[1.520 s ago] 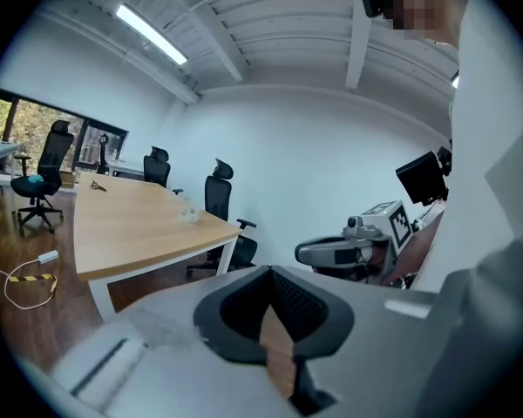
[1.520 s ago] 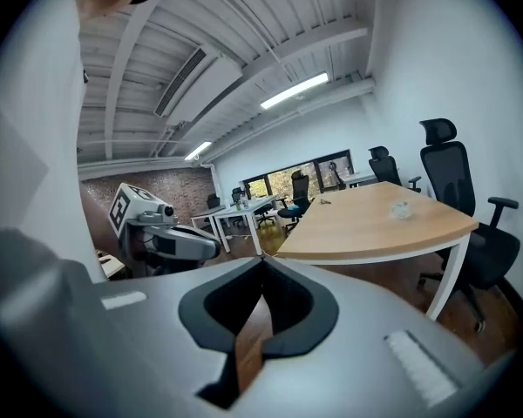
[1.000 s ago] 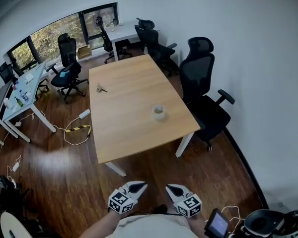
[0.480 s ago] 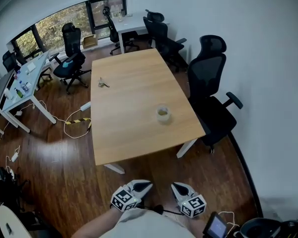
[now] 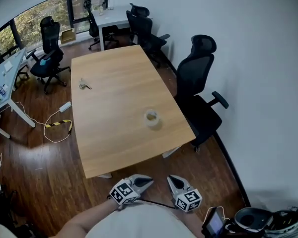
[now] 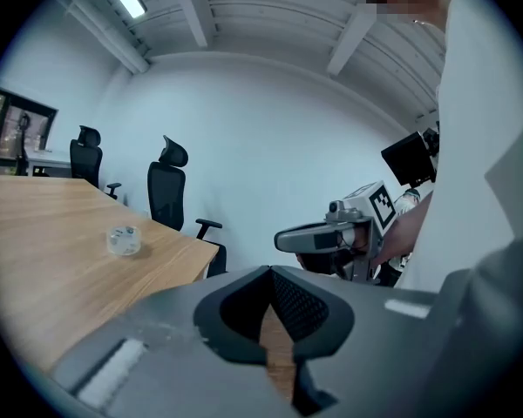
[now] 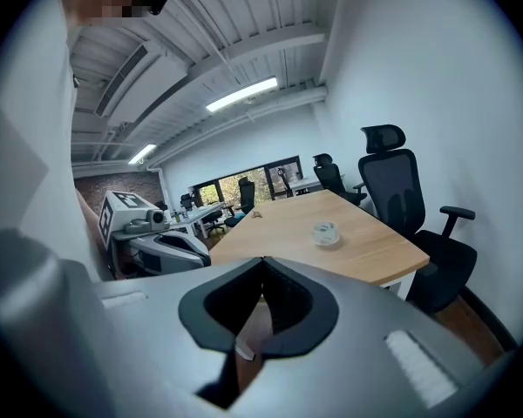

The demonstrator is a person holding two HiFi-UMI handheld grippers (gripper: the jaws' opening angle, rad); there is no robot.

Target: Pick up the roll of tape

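Left gripper (image 6: 269, 275) jaws pressed together, nothing between them. Tape (image 6: 124, 240) sits on the table (image 6: 35, 264) near its right edge, well apart from the jaws. Two black chairs (image 6: 169, 193) stand beyond the table. Right gripper (image 6: 288, 239) hangs right of the table, off its edge.

A long wooden desk (image 5: 114, 113) stands in the middle of the room on a dark wooden floor (image 5: 35, 157). A small object (image 5: 84, 85), too small to identify, lies near its left edge. One black office chair (image 5: 198, 90) stands just beside the right edge, near the white wall (image 5: 258, 58). More black chairs (image 5: 141, 29) stand at the far end, next to a white desk (image 5: 111, 18). Another black chair (image 5: 47, 58) stands at the left, beside a second white desk (image 5: 10, 73). A white power strip (image 5: 65, 106) and a yellow-black striped piece (image 5: 57, 124) lie on the floor with a cable. The windows (image 5: 37, 16) show green trees.
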